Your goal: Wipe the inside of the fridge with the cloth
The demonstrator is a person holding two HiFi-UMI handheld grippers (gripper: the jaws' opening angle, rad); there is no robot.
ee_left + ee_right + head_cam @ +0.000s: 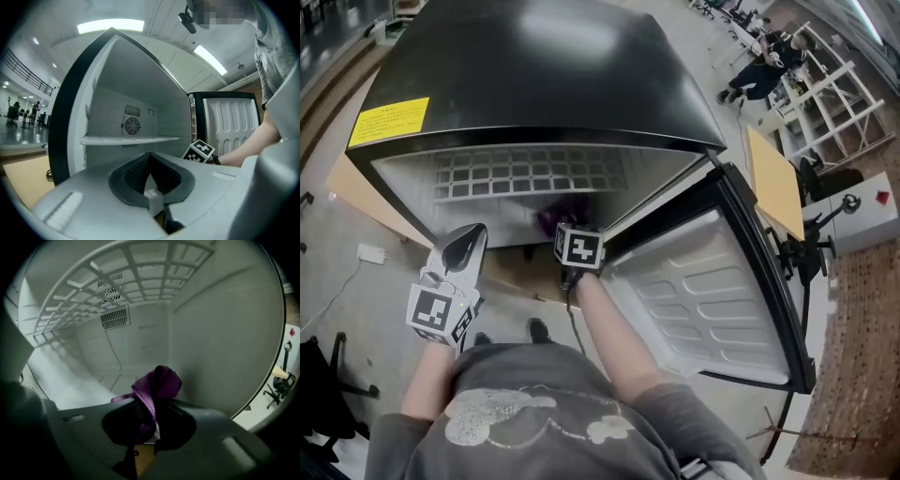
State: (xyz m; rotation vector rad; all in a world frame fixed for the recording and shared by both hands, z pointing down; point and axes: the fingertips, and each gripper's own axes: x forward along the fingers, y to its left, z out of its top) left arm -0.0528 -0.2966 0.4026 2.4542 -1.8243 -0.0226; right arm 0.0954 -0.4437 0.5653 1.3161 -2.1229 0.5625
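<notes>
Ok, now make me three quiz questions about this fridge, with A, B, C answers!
1. Where is the cloth?
A) in a bucket
B) in the right gripper, inside the fridge
C) in a sink

2. What colour is the cloth?
A) purple
B) yellow
C) white

3. How is the fridge door?
A) shut
B) taken off
C) swung open

Answers: B, the jaws pinch it under the wire shelf. A, it looks purple in both views. C, the door's ribbed inside shows.
</notes>
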